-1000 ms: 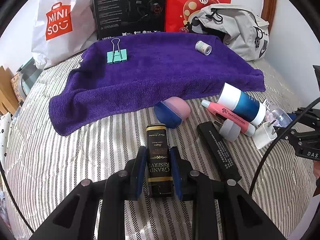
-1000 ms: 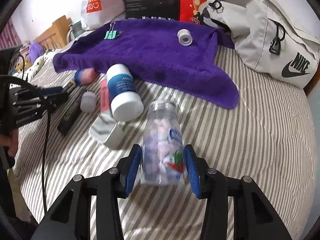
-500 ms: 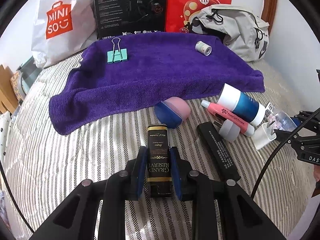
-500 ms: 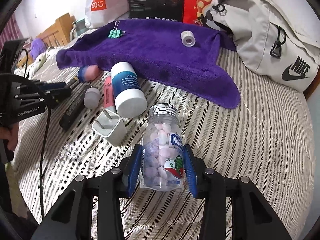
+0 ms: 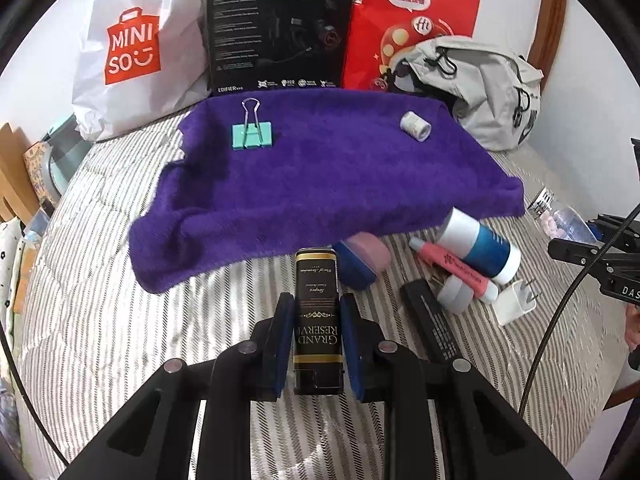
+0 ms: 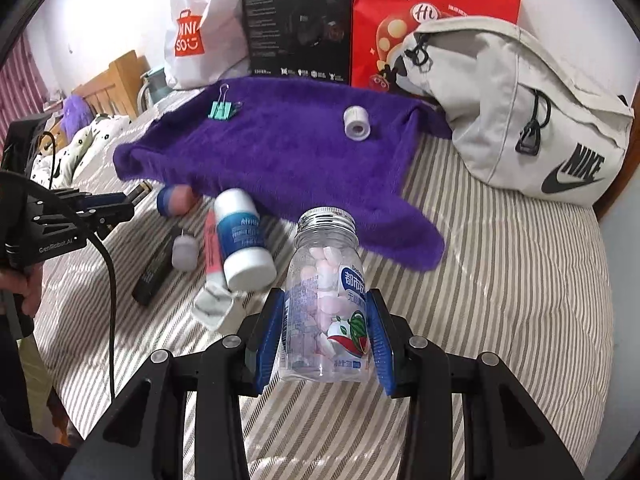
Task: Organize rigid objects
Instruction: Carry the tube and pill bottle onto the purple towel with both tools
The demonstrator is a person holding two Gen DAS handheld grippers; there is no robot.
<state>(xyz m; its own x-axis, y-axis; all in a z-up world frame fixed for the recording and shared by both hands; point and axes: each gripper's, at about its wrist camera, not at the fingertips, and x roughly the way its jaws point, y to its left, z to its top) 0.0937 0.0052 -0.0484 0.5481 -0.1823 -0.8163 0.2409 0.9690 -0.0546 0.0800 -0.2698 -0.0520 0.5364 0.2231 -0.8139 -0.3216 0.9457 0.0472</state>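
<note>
The left gripper [image 5: 317,336] has its blue-padded jaws closed against the sides of a slim black box with gold trim and the words "GRAND RESERVE" [image 5: 317,312], held above the striped bedcover [image 5: 120,320] with its far end pointing toward the near edge of the purple plush towel [image 5: 320,176]. The right gripper [image 6: 325,328] clamps a clear plastic bottle of pink and white tablets with a silver screw cap [image 6: 326,300], its cap pointing away from the camera toward the towel's near right corner.

On the towel lie a mint-green binder clip with silver handles [image 5: 252,132] at the far left and a small white roll of tape [image 5: 415,126] at the far right. Just off the towel's near edge, on the bedcover, sits a rounded pink and blue case [image 5: 362,262]. To its right a white and blue cylindrical bottle [image 5: 478,244] lies on its side, touching a pink tube [image 5: 452,270]; beside these are a small grey cap-like piece [image 5: 454,298], a white plug adapter [image 5: 516,300] and a flat black rectangular bar [image 5: 432,328].

Along the far side stand a white MINISO shopping bag [image 5: 132,52], a black headset box [image 5: 278,28] and a red paper bag [image 5: 408,20], with a light grey Nike backpack [image 6: 520,112] at the far right.
</note>
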